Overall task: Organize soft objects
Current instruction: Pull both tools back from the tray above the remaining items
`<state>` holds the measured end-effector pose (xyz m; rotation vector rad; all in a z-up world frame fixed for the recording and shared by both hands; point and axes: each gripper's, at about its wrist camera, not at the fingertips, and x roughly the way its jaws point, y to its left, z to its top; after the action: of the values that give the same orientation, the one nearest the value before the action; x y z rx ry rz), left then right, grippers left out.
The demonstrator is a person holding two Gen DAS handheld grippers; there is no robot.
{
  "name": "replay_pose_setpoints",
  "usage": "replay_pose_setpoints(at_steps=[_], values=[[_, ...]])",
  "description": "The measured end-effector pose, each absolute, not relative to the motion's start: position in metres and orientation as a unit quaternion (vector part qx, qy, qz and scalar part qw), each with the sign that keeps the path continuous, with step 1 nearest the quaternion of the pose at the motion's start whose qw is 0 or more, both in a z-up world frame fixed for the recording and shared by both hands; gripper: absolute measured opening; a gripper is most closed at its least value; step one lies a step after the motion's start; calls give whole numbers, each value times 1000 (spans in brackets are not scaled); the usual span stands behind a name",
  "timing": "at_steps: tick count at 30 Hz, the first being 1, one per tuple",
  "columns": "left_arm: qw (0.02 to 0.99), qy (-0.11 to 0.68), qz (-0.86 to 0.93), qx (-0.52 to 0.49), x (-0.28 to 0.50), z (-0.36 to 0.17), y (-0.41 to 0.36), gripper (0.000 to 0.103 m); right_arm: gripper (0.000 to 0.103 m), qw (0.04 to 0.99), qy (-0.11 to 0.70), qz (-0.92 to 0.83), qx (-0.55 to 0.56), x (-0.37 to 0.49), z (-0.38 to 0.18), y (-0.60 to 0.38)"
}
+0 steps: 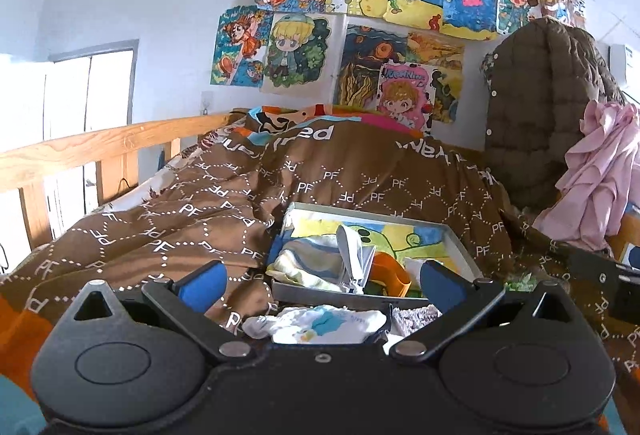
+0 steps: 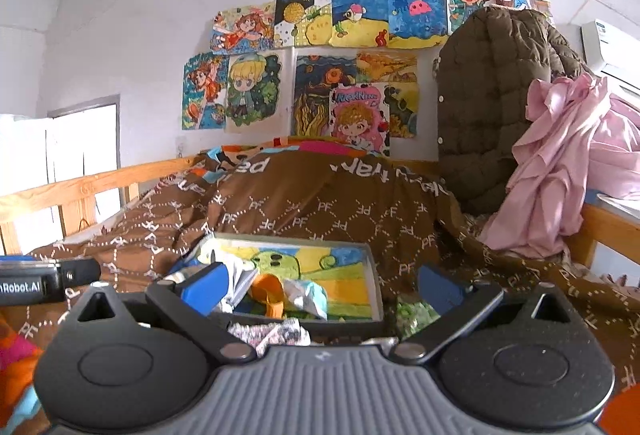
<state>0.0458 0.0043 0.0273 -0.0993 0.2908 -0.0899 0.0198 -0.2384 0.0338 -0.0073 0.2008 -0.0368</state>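
A shallow grey box [image 1: 460, 247] [image 2: 372, 275] with a colourful drawing on its bottom rests on the brown quilt. Inside lie a yellow-and-blue striped cloth [image 1: 304, 263], a grey cloth [image 1: 352, 255], an orange piece [image 1: 390, 271] [image 2: 270, 291] and a pale blue-white cloth [image 2: 308, 295]. In front of the box lie a white cloth with a blue print [image 1: 320, 323], a grey knitted piece [image 1: 416, 315], a pink-and-white patterned cloth [image 2: 276, 333] and a green fuzzy piece [image 2: 412, 313]. My left gripper [image 1: 322, 281] and right gripper [image 2: 320, 287] both stand open just short of the box, holding nothing.
The brown "PF" quilt [image 1: 224, 195] covers a bed with a wooden rail [image 1: 80, 151] on the left. A brown quilted jacket [image 2: 492, 95] and pink cloth [image 2: 560, 163] pile up at the right. Drawings [image 1: 360, 35] hang on the wall behind.
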Motion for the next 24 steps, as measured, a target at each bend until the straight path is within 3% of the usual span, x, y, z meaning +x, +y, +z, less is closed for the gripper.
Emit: replay_pose_setpoints(at_steps=[24], values=[[962,262,-75,14,54,-14,-13,102,103,970,232,-69,14,29,0,-251]])
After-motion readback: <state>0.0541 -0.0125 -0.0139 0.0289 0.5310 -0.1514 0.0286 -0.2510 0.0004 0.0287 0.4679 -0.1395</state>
